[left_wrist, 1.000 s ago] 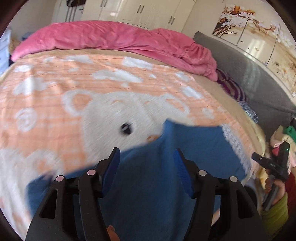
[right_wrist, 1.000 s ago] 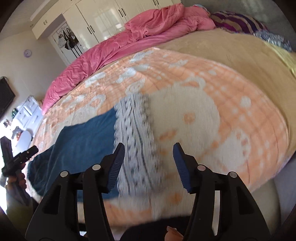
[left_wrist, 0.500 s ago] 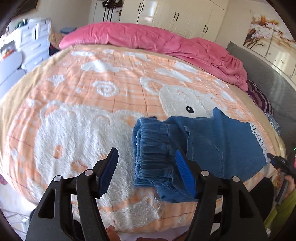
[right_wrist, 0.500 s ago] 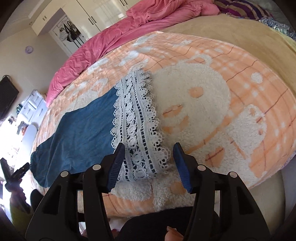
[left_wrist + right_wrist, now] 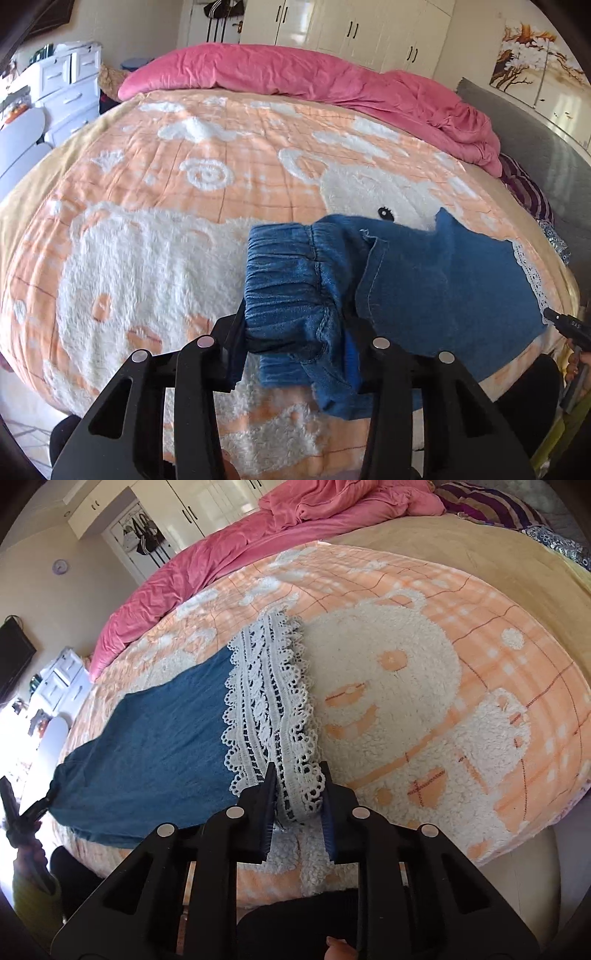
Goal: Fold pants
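Observation:
Blue denim pants (image 5: 443, 280) lie flat across the near edge of the bed, waistband (image 5: 288, 273) to the left and a white lace hem (image 5: 269, 686) to the right. My left gripper (image 5: 295, 332) is closing, and the bunched near corner of the elastic waistband fills the gap between its blue pads. In the right wrist view the pants (image 5: 155, 738) stretch away to the left. My right gripper (image 5: 299, 797) is closing too, and the near end of the lace band is pinched between its fingers.
An orange blanket with white bear figures (image 5: 147, 258) covers the bed. A crumpled pink duvet (image 5: 332, 85) lies along the far side. A grey headboard (image 5: 535, 147) and a striped pillow (image 5: 491, 502) are at the right, white drawers (image 5: 62, 85) at the far left.
My left gripper swung left to the waistband end and its jaws narrowed onto the bunched denim. The right gripper stayed in place and its jaws came in on the lace hem.

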Motion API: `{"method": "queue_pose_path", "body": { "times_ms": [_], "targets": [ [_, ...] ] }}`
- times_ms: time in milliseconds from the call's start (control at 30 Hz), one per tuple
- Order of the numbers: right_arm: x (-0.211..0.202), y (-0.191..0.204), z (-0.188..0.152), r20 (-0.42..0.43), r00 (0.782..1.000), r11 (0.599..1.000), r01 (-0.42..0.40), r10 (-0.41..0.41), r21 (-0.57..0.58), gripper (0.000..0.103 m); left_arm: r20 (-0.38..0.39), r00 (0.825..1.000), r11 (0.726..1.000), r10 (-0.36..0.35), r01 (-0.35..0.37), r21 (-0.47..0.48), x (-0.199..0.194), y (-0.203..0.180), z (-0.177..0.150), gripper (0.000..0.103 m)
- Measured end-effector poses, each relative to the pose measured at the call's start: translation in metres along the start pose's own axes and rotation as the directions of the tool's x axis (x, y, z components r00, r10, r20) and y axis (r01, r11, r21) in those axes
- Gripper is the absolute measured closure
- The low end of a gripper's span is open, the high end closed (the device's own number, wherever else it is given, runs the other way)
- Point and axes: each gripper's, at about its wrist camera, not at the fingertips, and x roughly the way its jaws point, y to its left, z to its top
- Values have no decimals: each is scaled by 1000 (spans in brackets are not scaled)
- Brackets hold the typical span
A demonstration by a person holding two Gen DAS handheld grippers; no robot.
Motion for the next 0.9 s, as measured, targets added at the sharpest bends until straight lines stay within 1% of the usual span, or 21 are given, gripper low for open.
{"method": "queue_pose_path", "body": {
  "times_ms": [100,133,167,200,267,300,333,367,400,467,533,600,633,700,767,800,867,900],
  "targets": [
    [3,0,-2,1,1000,1000,17,-17,-9,88,-42,999,1000,25,-25,-11,16,1,-12,60],
    [3,-1,-2,1,1000,1000,22,-22,-7,88,-51,998,999,27,-27,-17,18,0,-14,57],
    [4,-2,-2,0,1000,1000,17,-17,0,87,-58,998,1000,30,-30,-6,19,-2,-16,56],
    [3,-3,-2,-2,1000,1000,13,-13,4,87,-55,998,999,39,-39,9,18,-4,-15,56],
    [2,-4,-3,-2,1000,1000,12,-12,11,85,-52,998,999,43,-43,2,15,-3,-14,52],
    [1,-3,-3,0,1000,1000,14,-14,10,82,-45,998,999,40,-40,-4,11,-2,-13,51],
    [-3,-2,-3,9,1000,1000,24,-24,7,80,-39,998,999,41,-41,-6,8,-2,-13,48],
    [-5,-1,-3,17,999,999,34,-34,6,74,-34,999,999,41,-41,-7,4,-1,-13,46],
    [-10,-1,-4,28,999,999,45,-45,5,71,-23,999,999,38,-38,-6,-2,0,-12,46],
    [-25,1,-5,66,996,998,62,-62,2,71,-2,999,999,51,-51,-3,-13,0,-10,42],
    [-38,4,-6,101,992,997,72,-71,-8,69,37,997,998,66,-66,-2,-29,1,-6,42],
    [-49,11,-4,131,989,997,73,-69,-27,63,87,994,997,70,-71,1,-47,0,0,42],
    [-53,19,-2,146,988,997,66,-58,-46,62,102,992,997,70,-71,7,-51,-2,3,41],
    [-54,34,3,154,988,995,43,-29,-86,55,126,991,998,51,-54,26,-59,-10,11,41],
    [-45,62,13,140,990,987,-1,24,-160,51,128,992,999,-10,4,50,-56,-24,20,41],
    [-41,73,17,132,990,982,-14,40,-188,51,117,992,997,-52,45,67,-50,-34,25,41],
    [-22,107,28,97,991,961,-62,91,-268,50,97,989,990,-111,101,102,-36,-51,33,41],
    [-8,129,35,70,989,941,-101,129,-322,49,86,988,985,-126,114,132,-24,-62,40,41]
  ]
}}
